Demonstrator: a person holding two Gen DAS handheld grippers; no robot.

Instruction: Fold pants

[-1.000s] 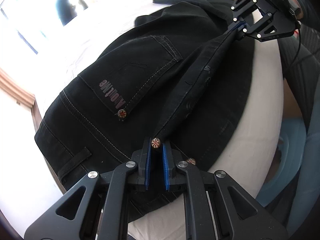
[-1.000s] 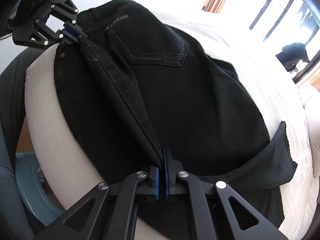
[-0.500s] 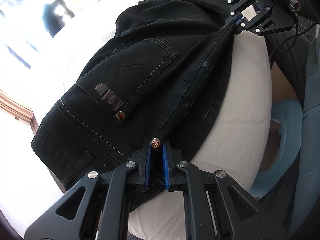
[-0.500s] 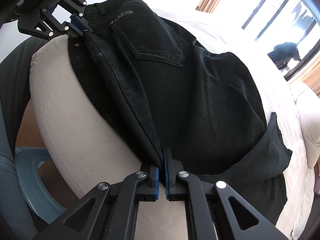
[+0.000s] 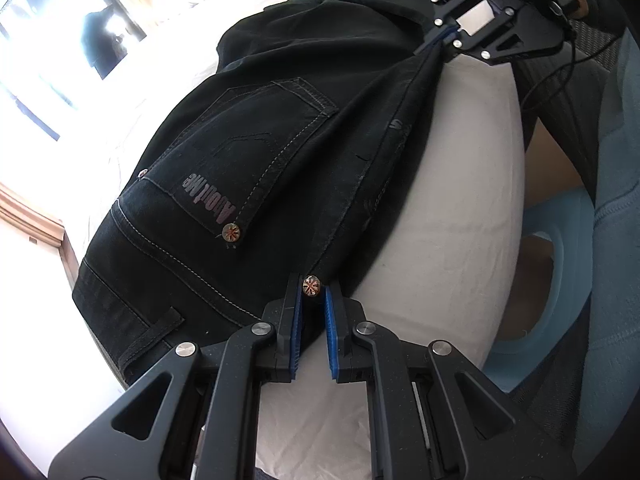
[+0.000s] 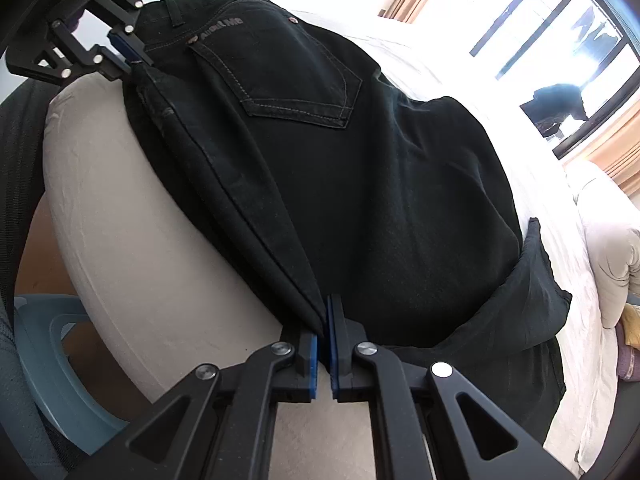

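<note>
Black pants (image 5: 260,140) lie on a white bed, back pocket up with a printed label on it. My left gripper (image 5: 312,292) is shut on the waistband corner, right at a copper button (image 5: 311,285). My right gripper (image 6: 323,320) is shut on the same side edge further down the leg. That edge runs taut as a raised fold between the two grippers. In the left wrist view the right gripper (image 5: 448,36) shows at the top right. The right wrist view has the left gripper (image 6: 128,50) at its top left and the pants (image 6: 360,200) spread across the bed.
The rounded side of the mattress (image 5: 452,200) drops off beside the held fold. A light blue plastic stool (image 6: 44,352) stands on the floor below it. A person's trouser leg (image 5: 616,240) is at the right. Pillows (image 6: 612,248) and a bright window (image 6: 560,40) are beyond.
Both grippers have brought the held edge lower and closer to the bed's side. More bare mattress now shows beside and under the fold. Both grips are unchanged.
</note>
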